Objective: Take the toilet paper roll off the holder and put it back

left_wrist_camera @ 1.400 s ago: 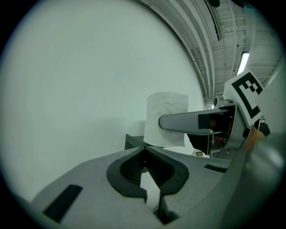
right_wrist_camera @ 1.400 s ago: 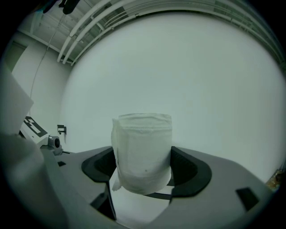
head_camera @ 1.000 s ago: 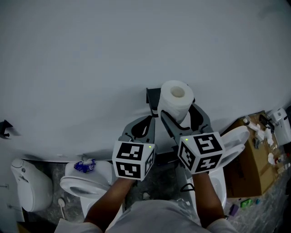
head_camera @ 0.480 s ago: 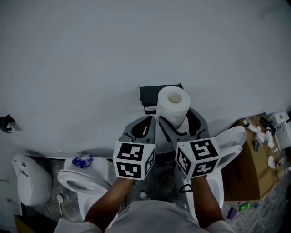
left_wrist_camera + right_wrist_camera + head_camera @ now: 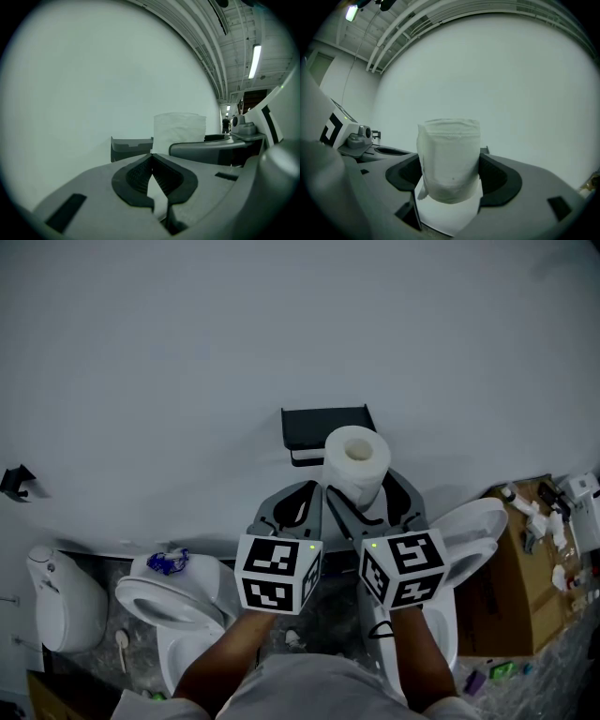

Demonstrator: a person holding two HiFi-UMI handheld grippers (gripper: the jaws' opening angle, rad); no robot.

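One soft white toilet paper roll [image 5: 356,456], pinched in the right hand-held gripper [image 5: 449,176]; left hand-held gripper [image 5: 152,161] closed, empty.

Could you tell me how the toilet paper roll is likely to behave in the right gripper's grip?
The toilet paper roll probably squashes easily: its sides look pinched between the right gripper jaws. Its hollow core suggests lightness. Its loose flap may unwind.

Soft, matt white paper roll [image 5: 356,460]
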